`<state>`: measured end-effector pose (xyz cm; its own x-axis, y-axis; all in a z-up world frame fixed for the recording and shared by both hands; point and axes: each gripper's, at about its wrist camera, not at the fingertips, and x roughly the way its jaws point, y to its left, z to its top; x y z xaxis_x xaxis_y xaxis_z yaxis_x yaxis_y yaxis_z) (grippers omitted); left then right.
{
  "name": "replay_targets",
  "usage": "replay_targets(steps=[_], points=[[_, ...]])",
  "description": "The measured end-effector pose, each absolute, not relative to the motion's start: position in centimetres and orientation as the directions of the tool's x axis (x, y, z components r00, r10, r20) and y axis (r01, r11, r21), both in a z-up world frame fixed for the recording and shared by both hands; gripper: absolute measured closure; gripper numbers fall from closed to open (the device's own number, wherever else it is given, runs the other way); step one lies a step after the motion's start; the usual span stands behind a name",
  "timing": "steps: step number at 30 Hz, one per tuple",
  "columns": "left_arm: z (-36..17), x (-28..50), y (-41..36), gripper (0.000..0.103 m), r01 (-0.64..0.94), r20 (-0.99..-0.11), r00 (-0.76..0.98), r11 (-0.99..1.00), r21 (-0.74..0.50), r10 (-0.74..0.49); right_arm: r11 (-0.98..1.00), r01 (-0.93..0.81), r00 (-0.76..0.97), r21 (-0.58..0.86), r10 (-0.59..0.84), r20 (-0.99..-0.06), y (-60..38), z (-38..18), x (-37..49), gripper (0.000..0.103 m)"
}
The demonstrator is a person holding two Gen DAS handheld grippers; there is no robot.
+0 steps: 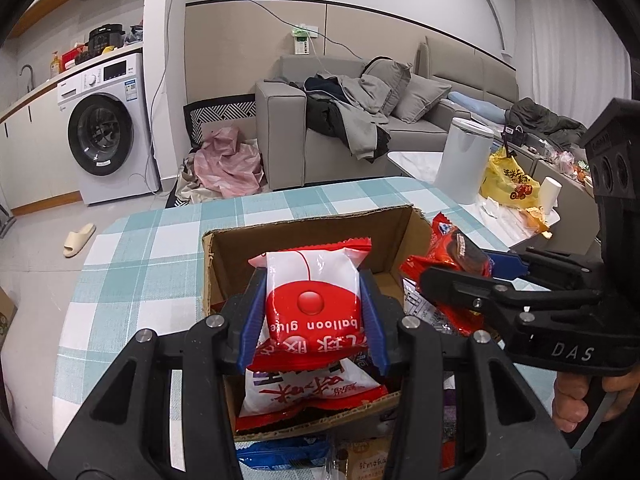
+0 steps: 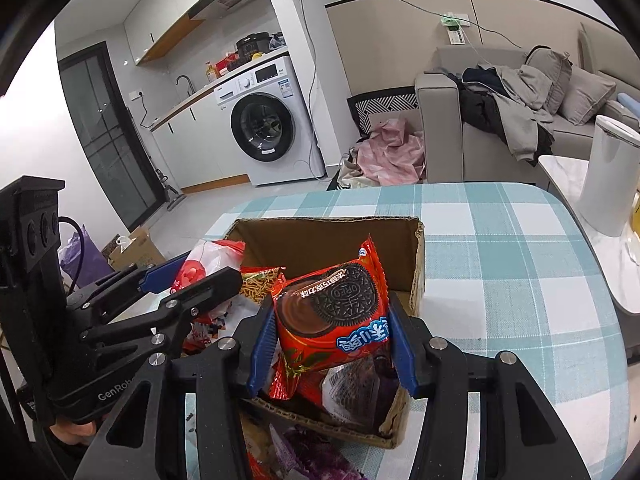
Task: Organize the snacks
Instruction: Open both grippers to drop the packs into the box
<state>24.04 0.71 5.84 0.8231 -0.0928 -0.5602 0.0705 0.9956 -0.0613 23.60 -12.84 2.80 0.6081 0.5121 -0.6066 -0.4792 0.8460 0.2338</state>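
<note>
Snacks pinched above cardboard box (image 1: 224, 256): balloon-glue pack (image 1: 312, 300) in left tongs (image 1: 314, 320), Oreo pack (image 2: 332, 312) in right tongs (image 2: 332, 344) (box contents half hidden).

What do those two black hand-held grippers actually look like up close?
Both are matte black plastic linkages with silver rivets and blue ribbed pads on the two fingers. The left gripper shows white "GenRob" lettering on its body in the right view, plus a black cable looping from its upright camera block. The right gripper bears "DAS" in white and has a pistol-style handle.
</note>
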Motion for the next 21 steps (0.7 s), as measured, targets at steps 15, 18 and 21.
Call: replay_targets(steps=[15,18,21], points=[[5.0,27.0,0.4,0.062,0.068,-0.58,0.809,0.996,-0.065,-0.094,0.853,-0.451,0.604,0.265,0.51,-0.613,-12.7,2.5,26.0,0.05],[4.9,27.1,0.7,0.058,0.063,-0.587,0.804,0.996,-0.069,-0.092,0.848,-0.467,0.601,0.252,0.514,-0.612,-12.7,2.6,25.9,0.046],[4.9,26.8,1.2,0.044,0.054,-0.597,0.797,0.996,-0.075,-0.088,0.84,-0.488,0.601,0.237,0.52,-0.607,-12.8,2.9,25.4,0.041]])
